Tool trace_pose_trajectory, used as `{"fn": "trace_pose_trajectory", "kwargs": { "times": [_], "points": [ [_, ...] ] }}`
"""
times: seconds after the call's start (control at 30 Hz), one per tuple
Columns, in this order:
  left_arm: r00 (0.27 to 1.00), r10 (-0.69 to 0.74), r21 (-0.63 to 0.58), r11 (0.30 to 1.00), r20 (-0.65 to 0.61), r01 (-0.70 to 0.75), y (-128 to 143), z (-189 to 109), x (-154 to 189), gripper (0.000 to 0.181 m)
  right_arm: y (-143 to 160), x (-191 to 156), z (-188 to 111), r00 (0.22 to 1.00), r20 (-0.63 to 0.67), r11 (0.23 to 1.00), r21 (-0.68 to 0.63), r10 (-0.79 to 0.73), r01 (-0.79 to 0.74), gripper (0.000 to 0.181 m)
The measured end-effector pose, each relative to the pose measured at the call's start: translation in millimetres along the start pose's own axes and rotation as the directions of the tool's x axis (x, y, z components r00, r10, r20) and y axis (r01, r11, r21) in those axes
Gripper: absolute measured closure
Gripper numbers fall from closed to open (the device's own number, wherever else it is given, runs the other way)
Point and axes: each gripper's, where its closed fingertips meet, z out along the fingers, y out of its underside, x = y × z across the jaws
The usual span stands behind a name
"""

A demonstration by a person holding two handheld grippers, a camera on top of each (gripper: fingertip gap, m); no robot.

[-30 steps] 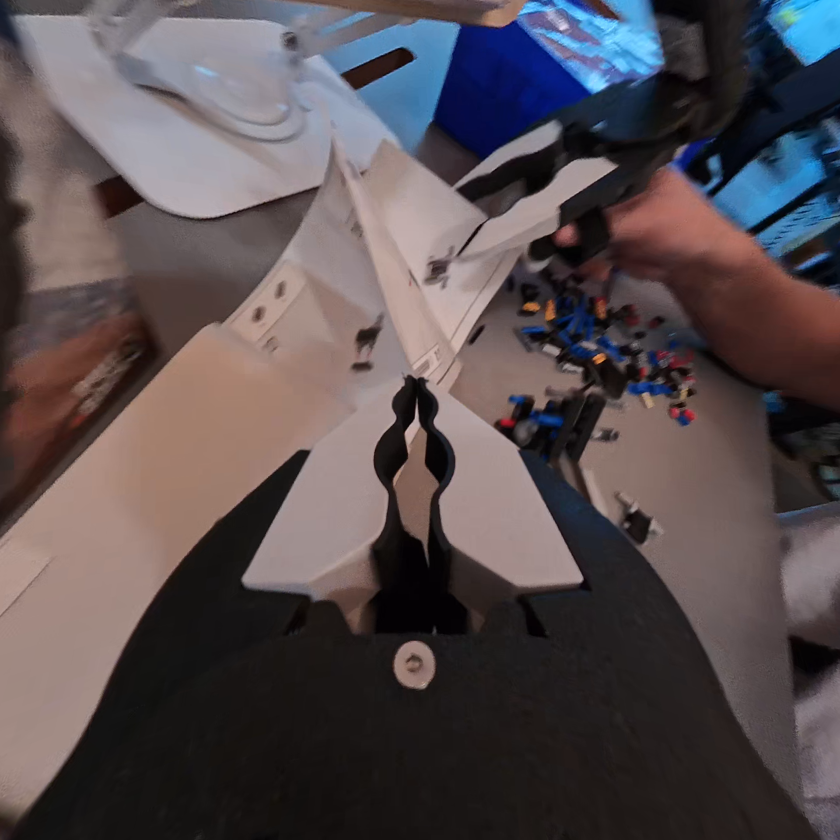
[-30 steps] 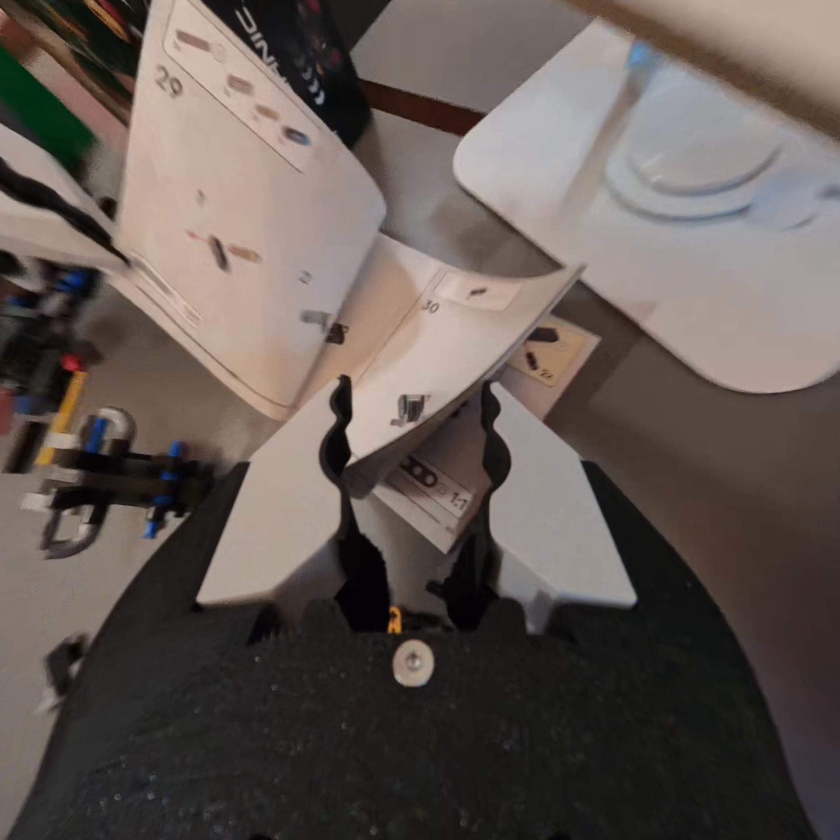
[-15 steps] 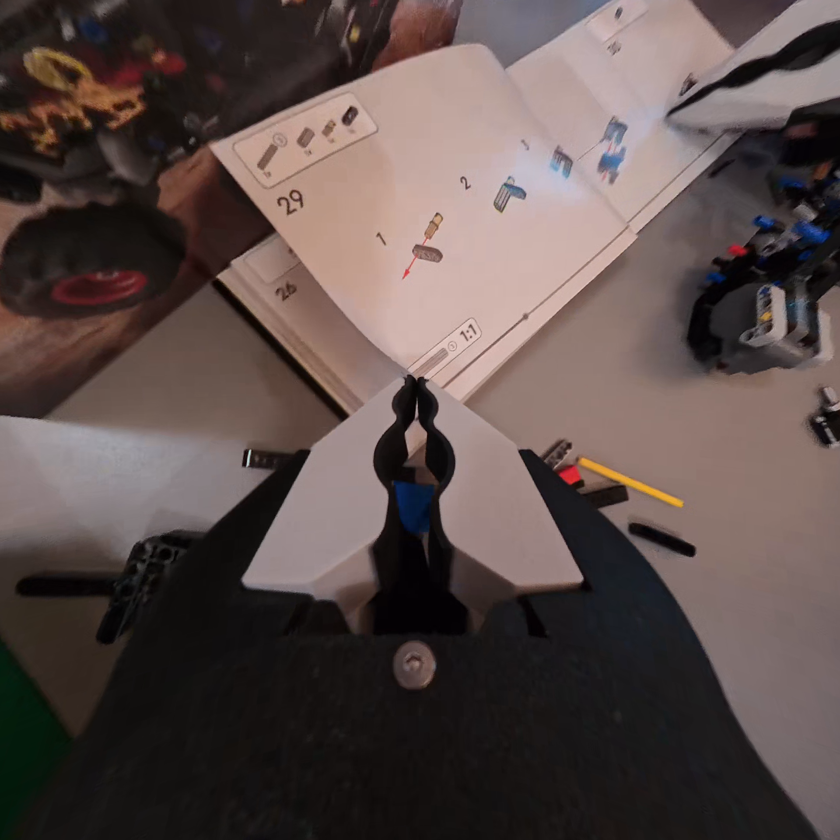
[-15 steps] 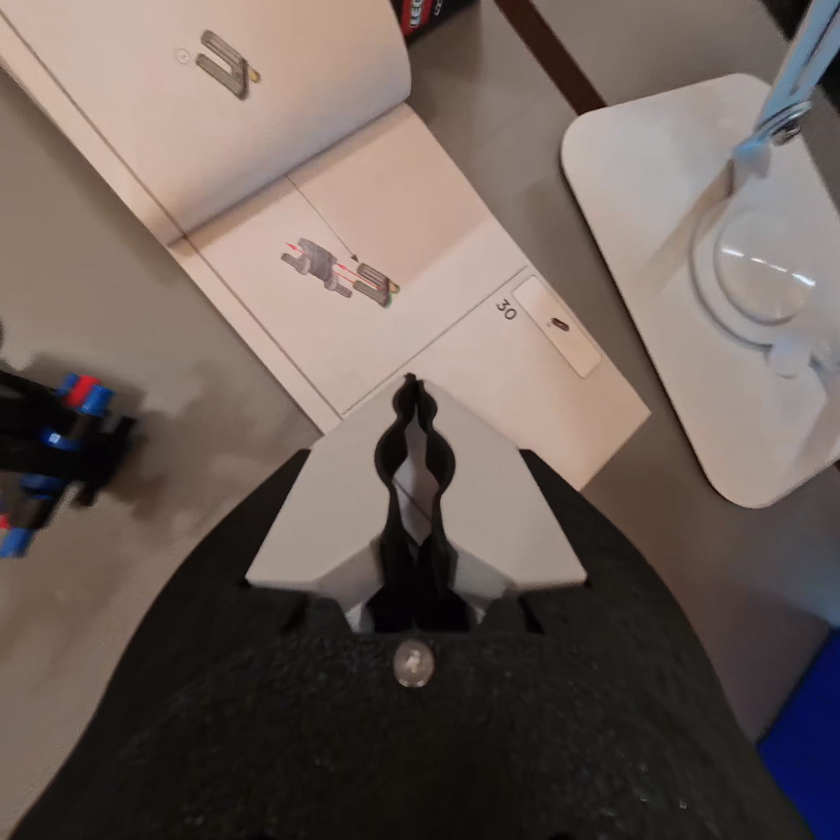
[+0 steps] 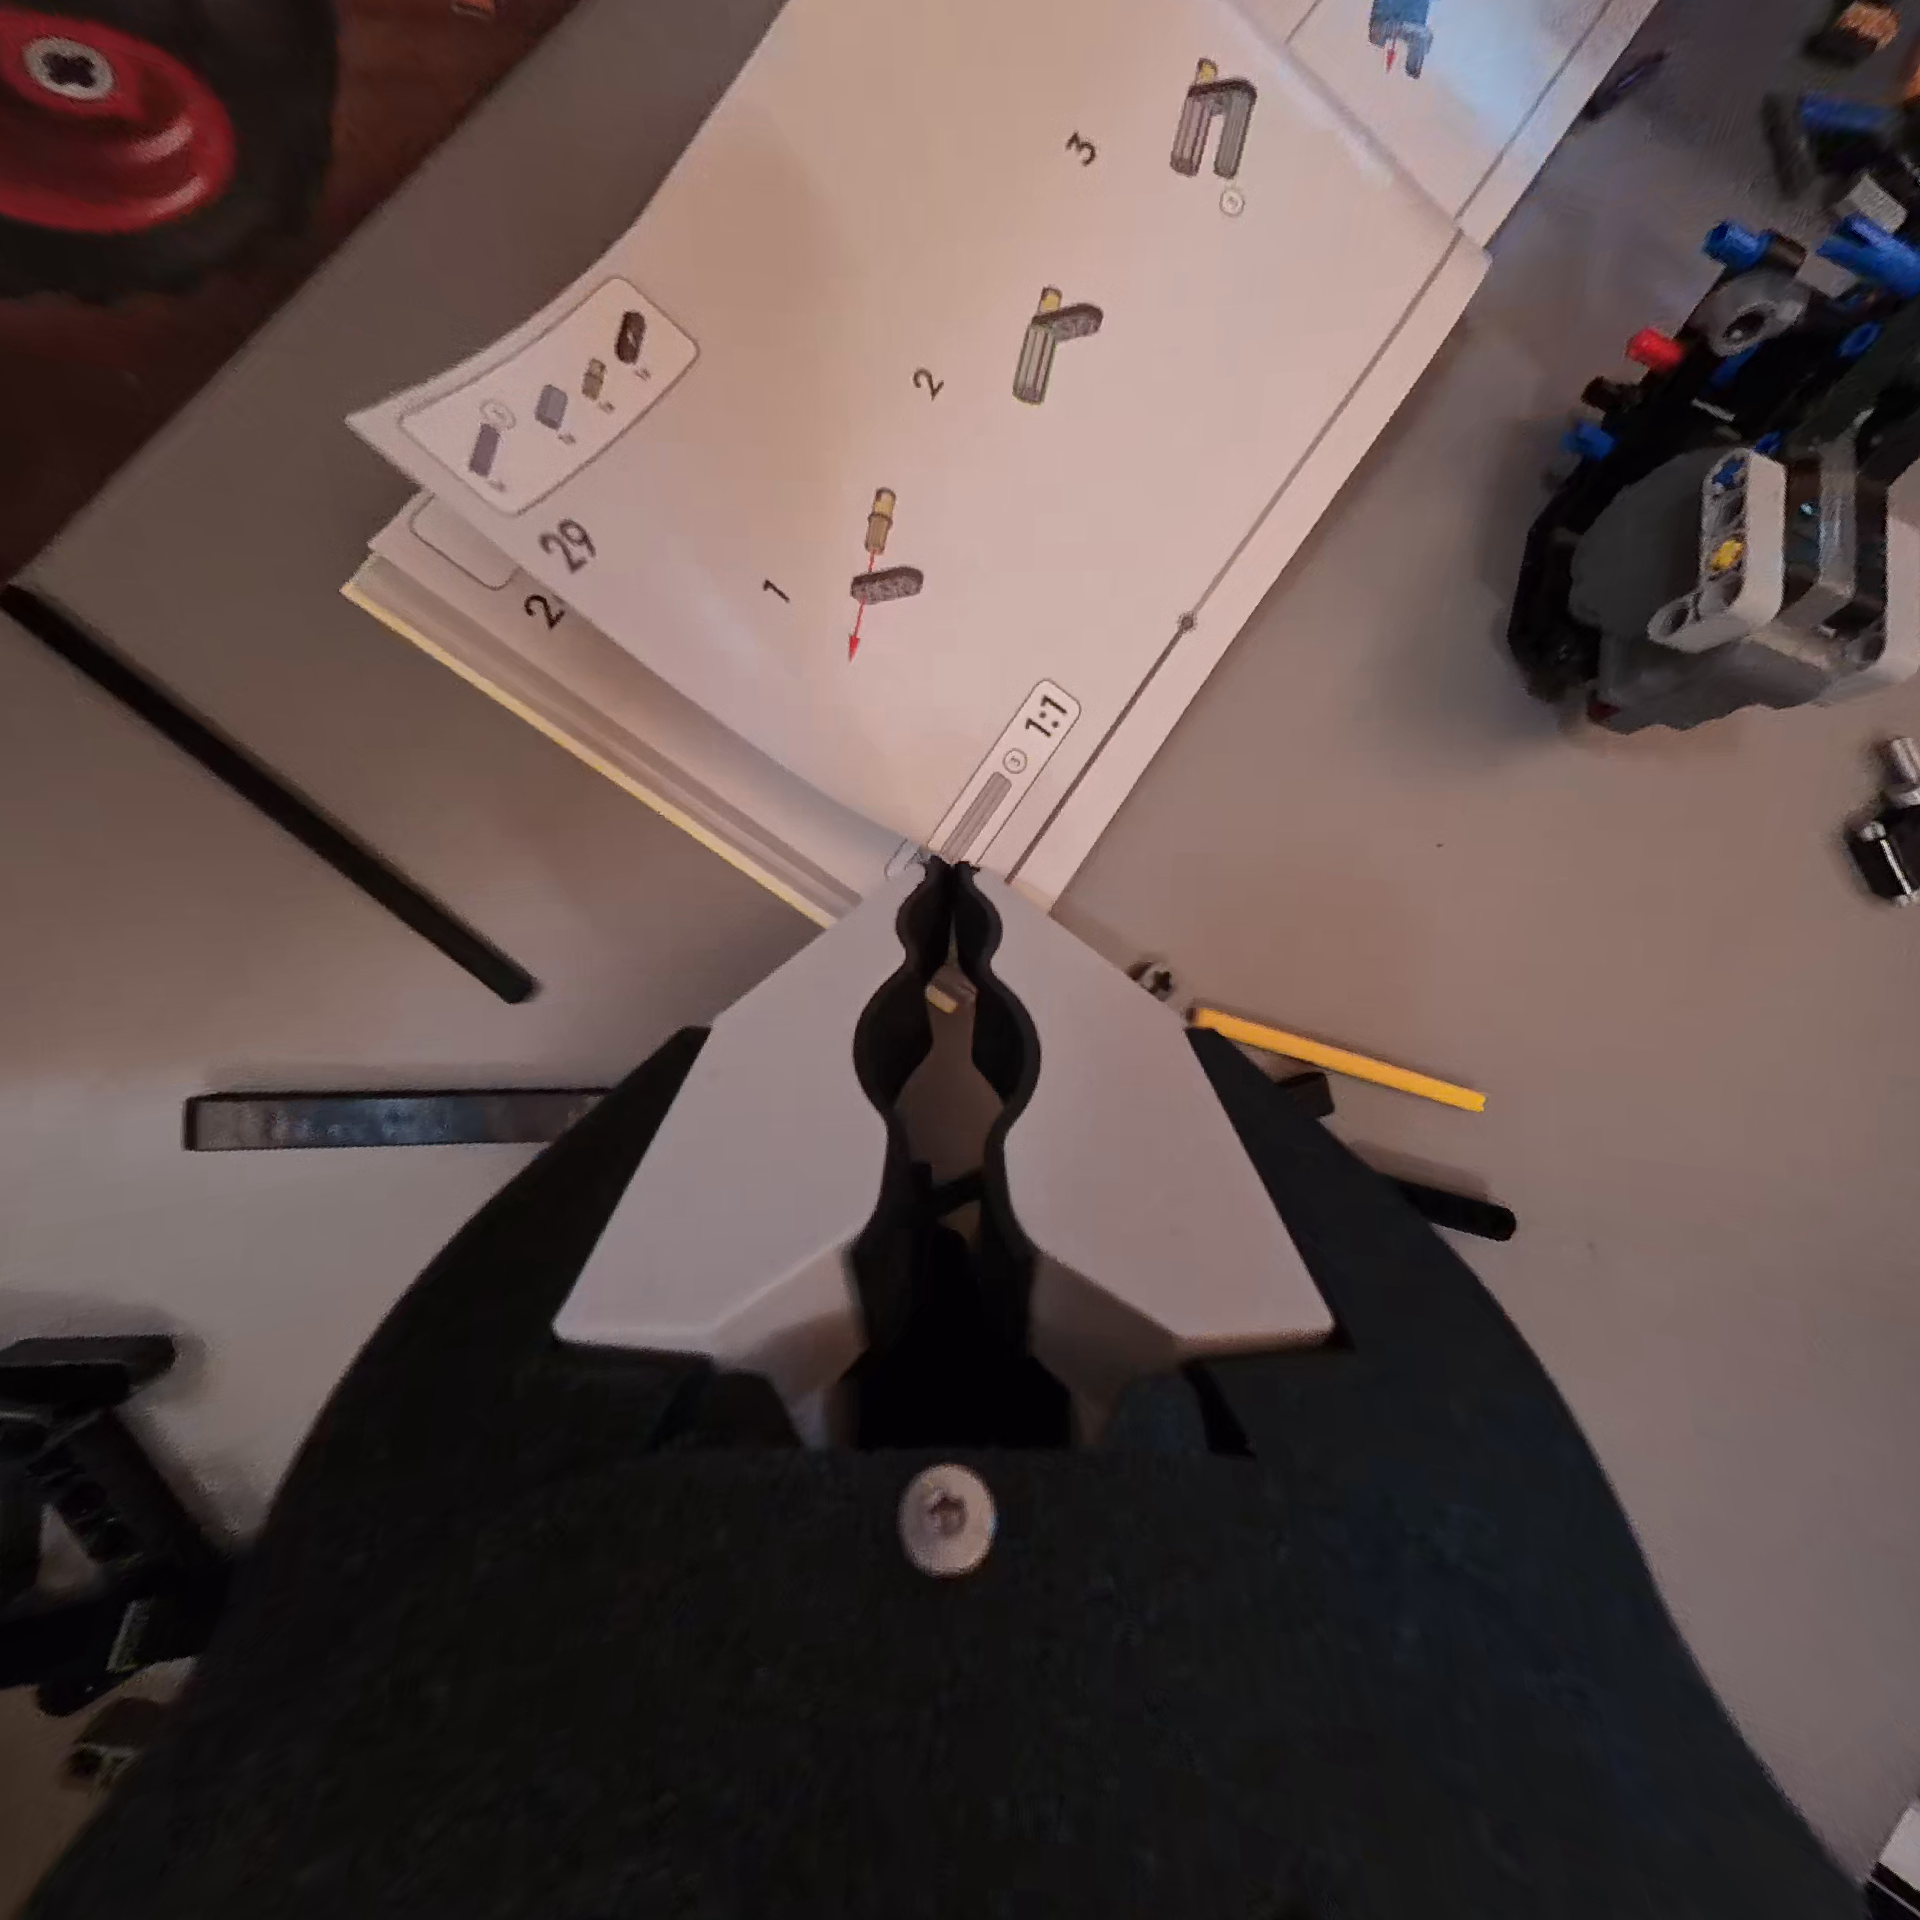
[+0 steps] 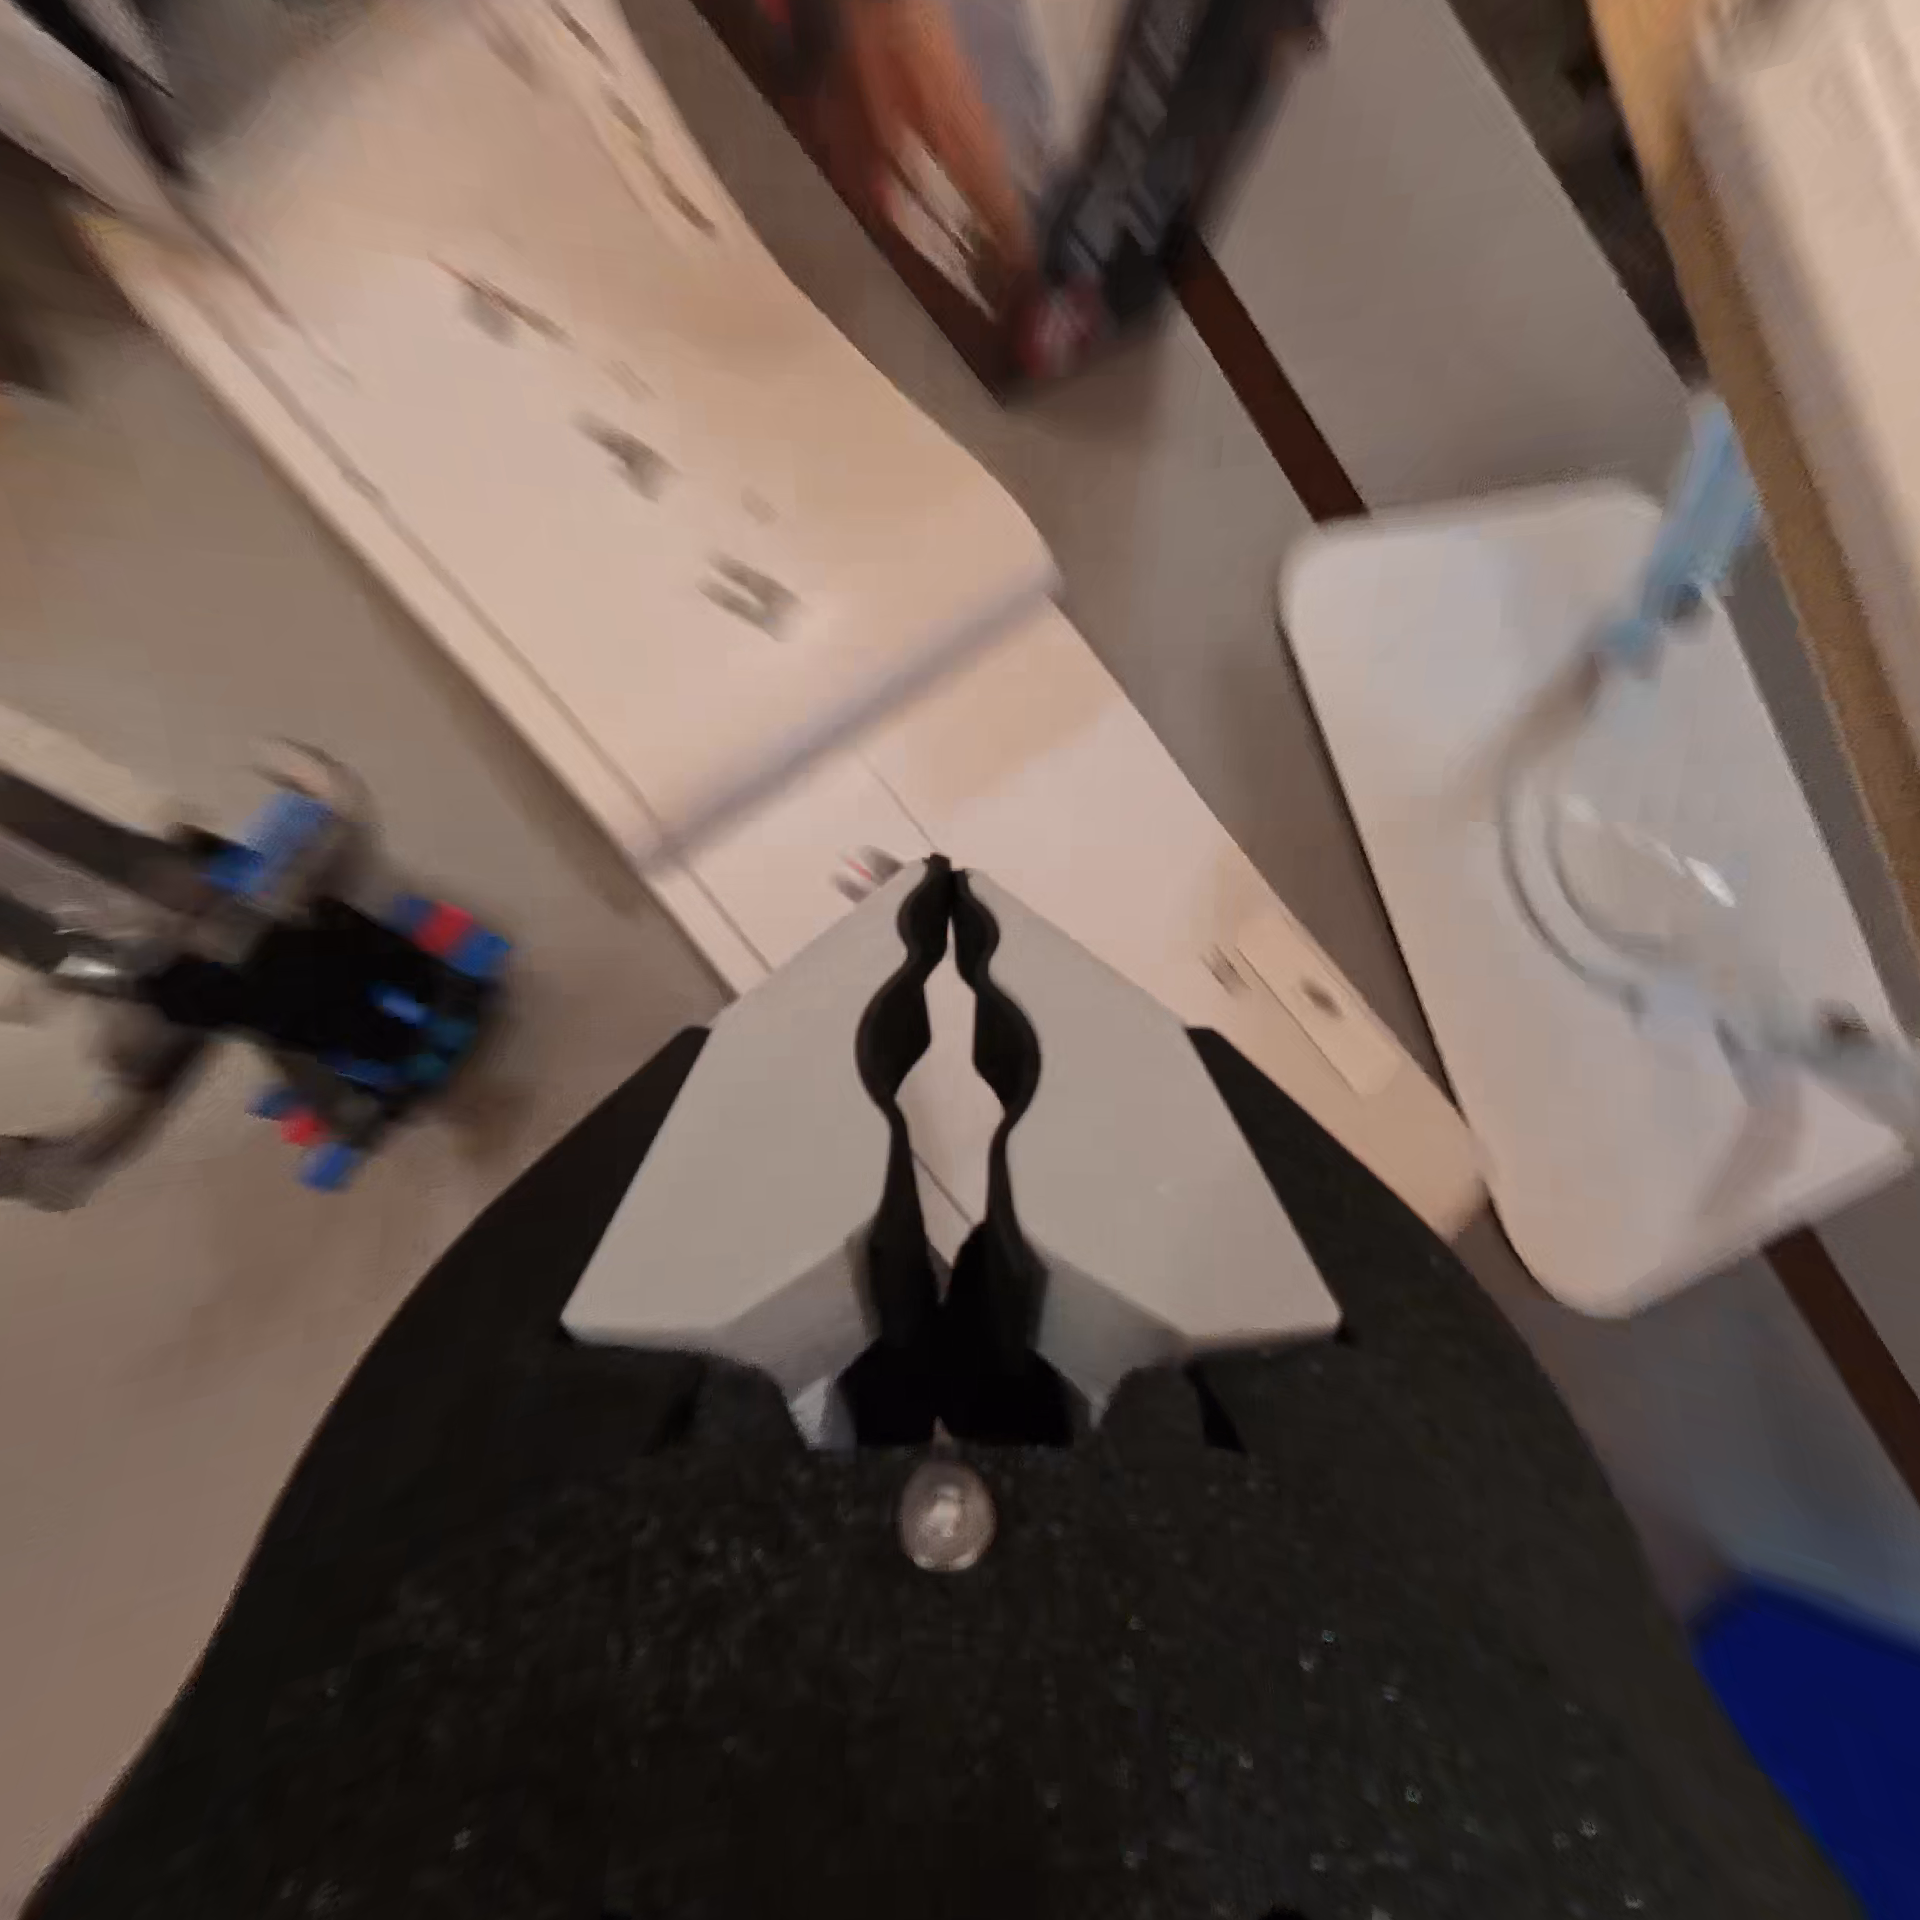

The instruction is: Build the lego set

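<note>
My left gripper (image 5: 943, 871) is pressed together, empty, tips over the near edge of the instruction booklet (image 5: 935, 416), so it could snag a page. The half-built lego model (image 5: 1756, 520) sits right of the booklet. My right gripper (image 6: 943, 868) is closed too, and its blurry view risks clipping the white lamp base (image 6: 1507, 831).

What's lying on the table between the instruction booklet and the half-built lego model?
Nothing: in the left wrist view, bare table separates the booklet from the model.

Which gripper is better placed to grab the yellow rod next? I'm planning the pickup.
Left, probably. The yellow rod lies just beside the left gripper, which is shut and empty. The right gripper's view doesn't show it.
</note>
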Motion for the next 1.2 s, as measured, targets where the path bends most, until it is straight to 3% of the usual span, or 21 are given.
{"fn": "trace_pose_trajectory", "kwargs": {
  "times": [0.07, 0.17, 0.33, 0.5, 0.7, 0.8, 0.9, 0.97, 1.03, 1.13, 1.2],
  "points": [
    [1.0, 0.005, 0.001, 1.0, 0.005, -0.005, 1.1, -1.3, 2.7, 0.181, -19.4, -27.5, 8.1, 0.989, 0.143, 0.998, 0.053, -0.033, 0.025, 0.181],
    [1.0, 0.002, -0.001, 1.0, 0.013, -0.002, 4.9, -4.5, 3.6, 0.181, -15.0, -35.2, 29.1, 0.977, 0.209, 0.999, 0.009, -0.049, 0.048, 0.181],
    [1.0, -0.011, 0.008, 1.0, 0.023, 0.011, 9.0, -6.7, -2.1, 0.181, 0.1, -42.6, 40.5, 0.963, 0.267, 0.998, -0.043, -0.039, 0.052, 0.181],
    [1.0, -0.024, 0.013, 1.0, 0.005, 0.024, 10.8, -5.7, -2.7, 0.181, -11.6, -50.5, 31.5, 0.957, 0.277, 0.997, 0.023, -0.081, 0.077, 0.181],
    [0.999, -0.031, -0.007, 0.999, 0.039, 0.031, 10.3, -10.2, -8.2, 0.181, -2.0, -54.2, 40.2, 0.944, 0.325, 0.998, -0.025, -0.051, 0.063, 0.181],
    [0.964, 0.095, 0.035, 0.994, 0.247, -0.107, -14.8, -30.4, -30.6, 0.179, -0.4, -53.7, 40.7, 0.946, 0.32, 0.998, -0.007, -0.054, 0.059, 0.181],
    [0.905, 0.148, 0.093, 0.975, 0.398, -0.2, -61.3, -49.3, -43.8, 0.179, 0.1, -53.6, 41.0, 0.954, 0.292, 0.998, -0.011, -0.063, 0.069, 0.181],
    [0.924, 0.152, 0.186, 0.956, 0.351, -0.228, -100.6, -46.8, -28.3, 0.18, 0.4, -53.5, 41.2, 0.96, 0.267, 0.995, -0.019, -0.091, 0.099, 0.181],
    [0.955, 0.202, 0.235, 0.939, 0.217, -0.252, -130.2, -22.2, -0.3, 0.181, 0.6, -53.3, 41.4, 0.963, 0.252, 0.993, -0.035, -0.099, 0.112, 0.181],
    [0.979, 0.202, 0.148, 0.969, -0.007, -0.199, -139.6, 36.6, 29.9, 0.181, 1.0, -53.2, 41.3, 0.965, 0.234, 0.99, -0.051, -0.115, 0.131, 0.181],
    [0.982, 0.185, 0.105, 0.978, -0.027, -0.181, -141.1, 62.4, 30.9, 0.181, 1.1, -53.1, 41.3, 0.966, 0.236, 0.991, -0.055, -0.102, 0.118, 0.181]
  ]
}}
